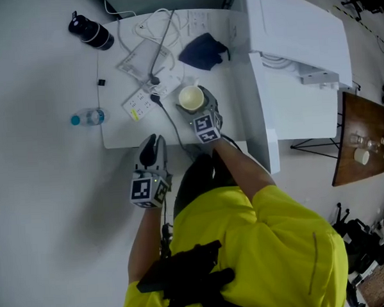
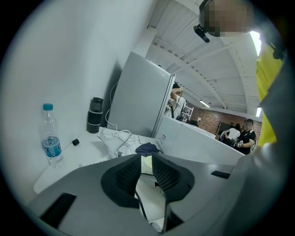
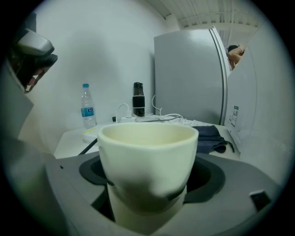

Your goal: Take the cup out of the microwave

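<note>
Reaching forward from a yellow sleeve, the person's bare right forearm carries the right gripper [image 1: 196,106] out over the white table [image 1: 241,112], pointing away from the body and somewhat downward. Its jaws stand wide and are clamped on the lower wall of the one cup [image 3: 147,152], a cream, handle-less cup that is upright and looks empty. The cup is outside the microwave [image 1: 295,35], over the middle of the table. Whether its base touches the tabletop I cannot tell.

The left forearm stretches forward too, lower in the head view, with the left gripper [image 1: 152,144] at the near edge of the table, tilted gently down. Its two ribbed pads [image 2: 129,173] stand a narrow slit apart with nothing between them.

Farther out there is one dark blue cloth [image 1: 203,51] just beyond the cup, and one white power strip [image 1: 141,102] with a tangle of white cables near it on the left. One clear water bottle [image 1: 87,118] with a blue cap and one black flask [image 1: 90,32] stand off to the left, well apart from each other. The microwave stands at the right side of the table.
</note>
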{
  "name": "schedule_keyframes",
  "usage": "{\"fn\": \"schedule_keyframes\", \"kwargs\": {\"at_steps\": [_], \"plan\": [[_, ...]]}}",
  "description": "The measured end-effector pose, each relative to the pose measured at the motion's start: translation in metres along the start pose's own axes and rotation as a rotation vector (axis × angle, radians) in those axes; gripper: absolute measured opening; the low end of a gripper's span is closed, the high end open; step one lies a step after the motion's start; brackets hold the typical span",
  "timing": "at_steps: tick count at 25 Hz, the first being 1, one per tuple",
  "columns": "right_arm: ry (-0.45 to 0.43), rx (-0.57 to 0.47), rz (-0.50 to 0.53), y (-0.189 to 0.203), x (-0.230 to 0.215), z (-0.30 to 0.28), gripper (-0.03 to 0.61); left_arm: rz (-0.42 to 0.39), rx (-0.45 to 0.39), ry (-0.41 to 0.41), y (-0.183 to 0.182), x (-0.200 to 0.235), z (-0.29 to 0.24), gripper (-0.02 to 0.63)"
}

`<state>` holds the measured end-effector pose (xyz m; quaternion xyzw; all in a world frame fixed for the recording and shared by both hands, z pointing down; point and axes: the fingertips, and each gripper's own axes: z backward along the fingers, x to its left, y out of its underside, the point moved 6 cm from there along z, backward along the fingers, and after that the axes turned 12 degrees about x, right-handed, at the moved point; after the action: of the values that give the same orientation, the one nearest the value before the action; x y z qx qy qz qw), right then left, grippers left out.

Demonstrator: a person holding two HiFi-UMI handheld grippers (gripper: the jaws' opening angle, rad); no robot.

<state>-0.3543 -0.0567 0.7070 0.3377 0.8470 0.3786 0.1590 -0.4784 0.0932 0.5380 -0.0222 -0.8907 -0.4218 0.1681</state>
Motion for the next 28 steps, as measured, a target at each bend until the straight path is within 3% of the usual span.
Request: {"fn": "schedule_keyframes", "kwargs": {"at_steps": [6,12,17,20,23,28], "plan": [[0.020,0.003,0.033,-0.004,0.000,0.000,0.467,0.001,-0.023,0.008,-0.007,-0.002,-0.001,0.077],[0.006,0.086,0.058,0.014,0.007,0.013,0.495,-0.009,-0.028,0.031,-0.012,-0.013,-0.005,0.077],[-0.083,0.132,-0.085,0.042,0.016,0.094,0.494,-0.010,-0.045,0.063,-0.017,-0.025,0.001,0.077],[-0.160,0.025,-0.176,0.006,0.027,0.188,0.354,-0.009,-0.070,0.075,-0.025,-0.031,0.018,0.077],[-0.107,-0.132,-0.199,-0.048,0.015,0.278,0.009,-0.040,-0.100,0.084,-0.039,-0.042,0.035,0.077],[0.046,-0.344,-0.211,-0.111,-0.032,0.372,0.002,-0.105,-0.176,0.196,-0.077,-0.077,0.059,0.077]]}}
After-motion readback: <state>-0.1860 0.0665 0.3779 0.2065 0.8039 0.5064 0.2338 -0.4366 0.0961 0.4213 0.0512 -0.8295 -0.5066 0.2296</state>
